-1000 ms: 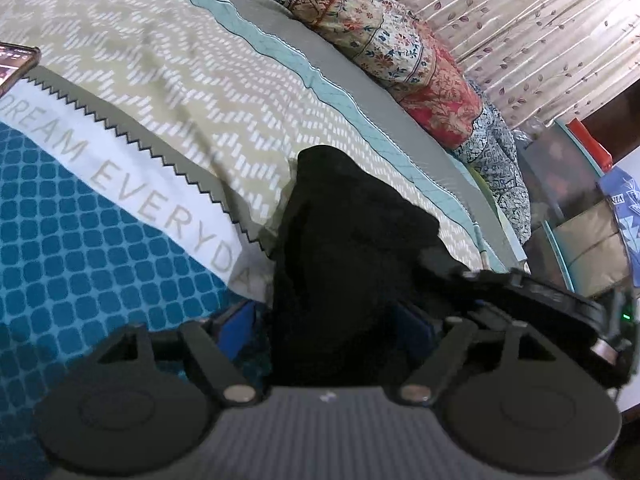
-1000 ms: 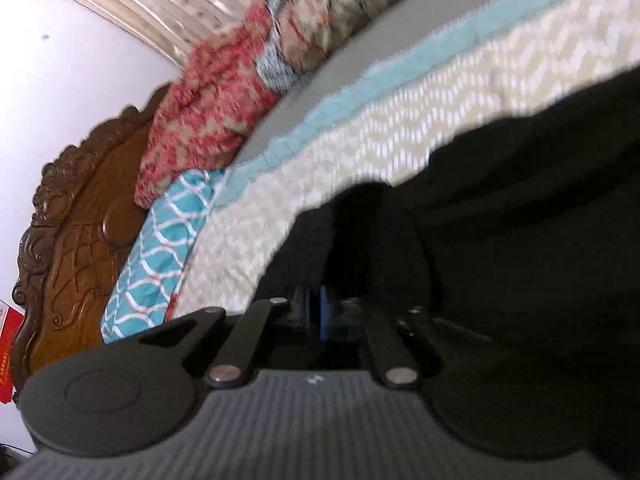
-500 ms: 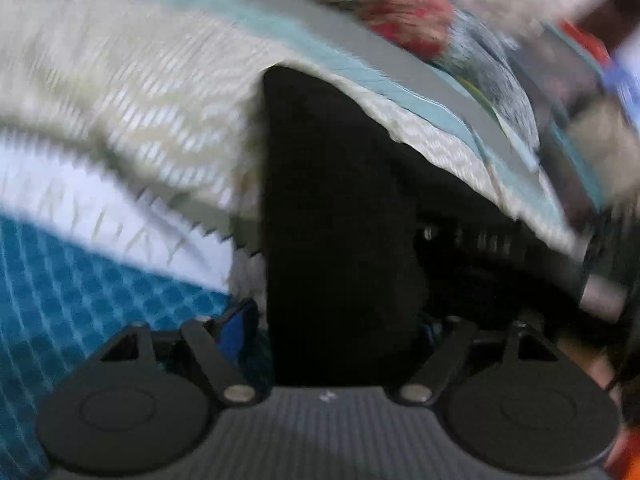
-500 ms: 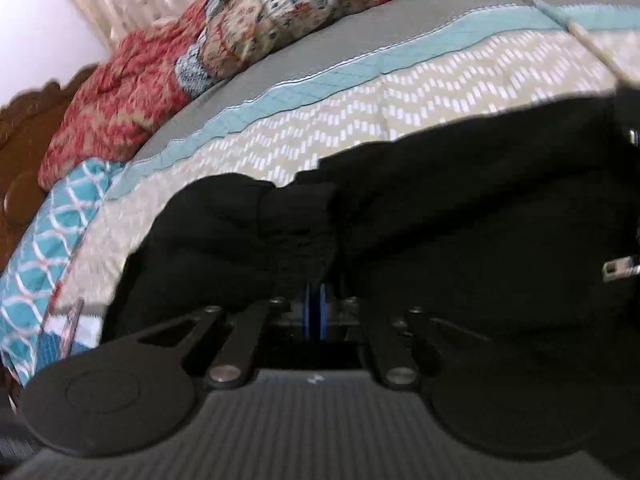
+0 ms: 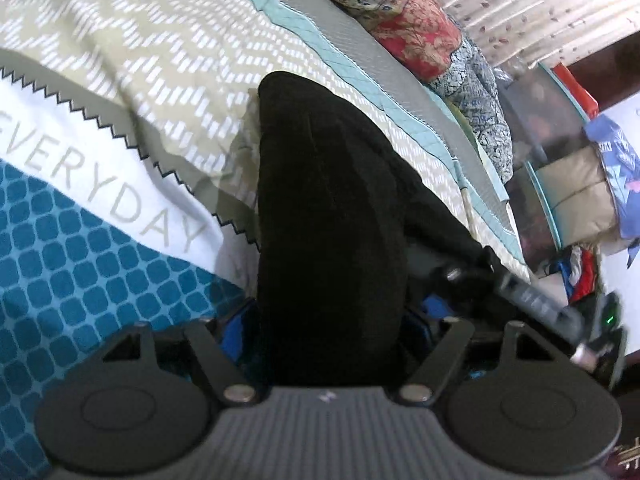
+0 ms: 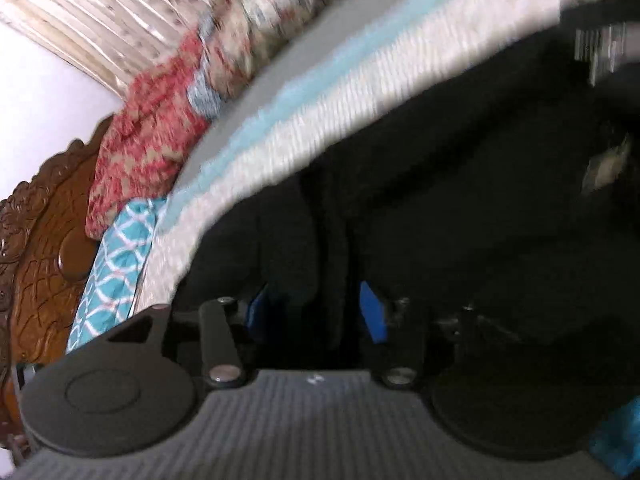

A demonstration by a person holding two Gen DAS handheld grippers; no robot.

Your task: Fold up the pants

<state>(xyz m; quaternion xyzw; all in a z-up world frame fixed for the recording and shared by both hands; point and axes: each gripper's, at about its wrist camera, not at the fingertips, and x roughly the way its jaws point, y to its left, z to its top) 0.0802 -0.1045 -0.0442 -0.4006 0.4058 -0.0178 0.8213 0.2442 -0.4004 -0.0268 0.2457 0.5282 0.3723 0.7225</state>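
Black pants [image 5: 332,240] are lying bunched on the patterned bed cover [image 5: 168,80]. Left gripper [image 5: 328,332] is grasping a thick fold between wide-set fingers. Right gripper [image 6: 316,312] fingers are opening, cloth lying loose between them.

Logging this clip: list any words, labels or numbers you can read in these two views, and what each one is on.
"EVERYDAY": grey capitals on the white band of the bedsheet, left wrist view; the word's start runs to the frame edge.
Blue packet at the right edge: white lettering, too small and blurred to read.
Right wrist view: nothing readable.
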